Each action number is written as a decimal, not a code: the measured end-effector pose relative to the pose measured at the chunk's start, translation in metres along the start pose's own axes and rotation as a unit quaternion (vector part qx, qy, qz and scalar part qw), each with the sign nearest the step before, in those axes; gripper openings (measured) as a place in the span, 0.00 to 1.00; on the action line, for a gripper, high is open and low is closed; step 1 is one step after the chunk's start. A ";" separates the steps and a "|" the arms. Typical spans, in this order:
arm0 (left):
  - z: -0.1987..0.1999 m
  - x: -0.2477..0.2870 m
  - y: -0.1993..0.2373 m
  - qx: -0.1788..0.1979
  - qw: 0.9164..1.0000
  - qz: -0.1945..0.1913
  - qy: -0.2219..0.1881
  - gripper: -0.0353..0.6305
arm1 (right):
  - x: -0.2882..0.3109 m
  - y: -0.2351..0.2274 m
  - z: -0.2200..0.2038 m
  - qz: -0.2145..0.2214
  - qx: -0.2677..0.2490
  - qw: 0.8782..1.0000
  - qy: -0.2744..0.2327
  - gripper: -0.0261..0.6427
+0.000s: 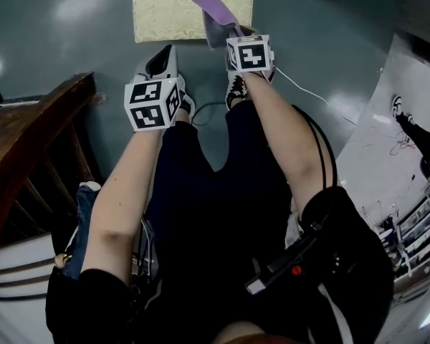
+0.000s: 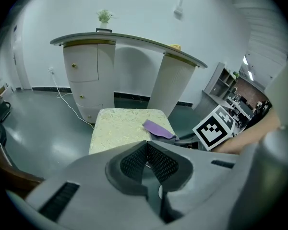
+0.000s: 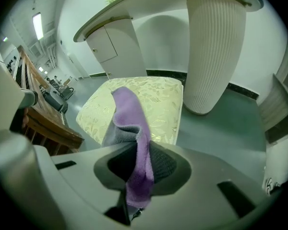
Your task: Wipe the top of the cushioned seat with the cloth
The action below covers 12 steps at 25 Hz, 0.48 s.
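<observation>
Both were closed, our right gripper [image 3: 139,164] on the cloth [image 3: 127,104], left gripper [image 2: 146,147] empty; we judged the cloth best pressed flat across the seat [image 3: 161,102].

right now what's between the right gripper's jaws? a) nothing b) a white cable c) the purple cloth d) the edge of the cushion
C: the right gripper has its jaws closed on the purple cloth, as its own view shows.
</observation>
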<state>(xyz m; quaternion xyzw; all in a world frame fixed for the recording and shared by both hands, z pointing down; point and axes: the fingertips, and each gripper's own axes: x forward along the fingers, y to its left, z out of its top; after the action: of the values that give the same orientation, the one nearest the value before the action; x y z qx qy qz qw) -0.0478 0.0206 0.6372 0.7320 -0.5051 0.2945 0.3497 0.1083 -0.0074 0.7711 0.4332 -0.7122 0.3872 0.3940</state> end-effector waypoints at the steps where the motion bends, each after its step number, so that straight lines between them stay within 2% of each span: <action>1: 0.000 -0.001 -0.001 0.001 1.000 -0.002 -0.001 0.06 | -0.001 -0.003 -0.001 -0.002 0.000 1.000 0.000 0.15; 7: 0.008 -0.015 -0.010 0.018 1.000 -0.007 -0.005 0.06 | -0.022 -0.037 -0.012 -0.037 -0.001 0.999 0.024 0.15; 12: 0.023 -0.026 -0.031 0.035 0.999 -0.022 -0.014 0.06 | -0.059 -0.050 -0.011 -0.016 -0.006 1.000 0.013 0.15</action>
<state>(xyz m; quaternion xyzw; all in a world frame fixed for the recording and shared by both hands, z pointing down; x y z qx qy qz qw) -0.0244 0.0234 0.5969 0.7587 -0.4834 0.2941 0.3229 0.1759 0.0049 0.7331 0.4368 -0.7027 0.3820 0.4118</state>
